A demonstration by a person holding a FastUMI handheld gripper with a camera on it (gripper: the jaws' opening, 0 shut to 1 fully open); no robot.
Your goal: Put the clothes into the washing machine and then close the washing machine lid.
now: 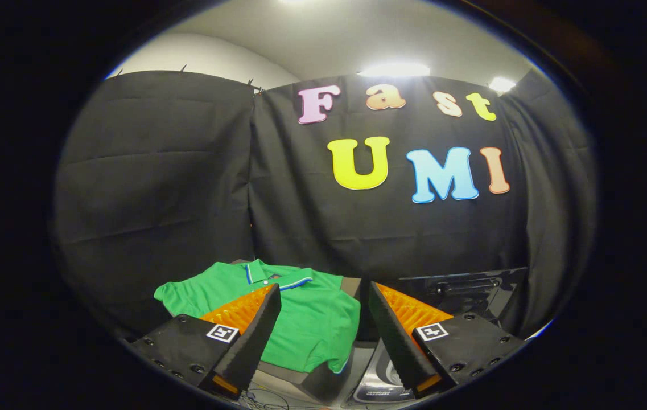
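My gripper (323, 319), fingers spread and empty, faces the shirt (300, 319) lying flat just ahead, beside the washer (460, 290). Step in hand, I judge: approach. Next: descend and pinch the cloth.

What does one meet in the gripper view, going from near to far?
The open gripper with nothing between its fingers → green polo shirt lying just ahead → black cloth wall behind.
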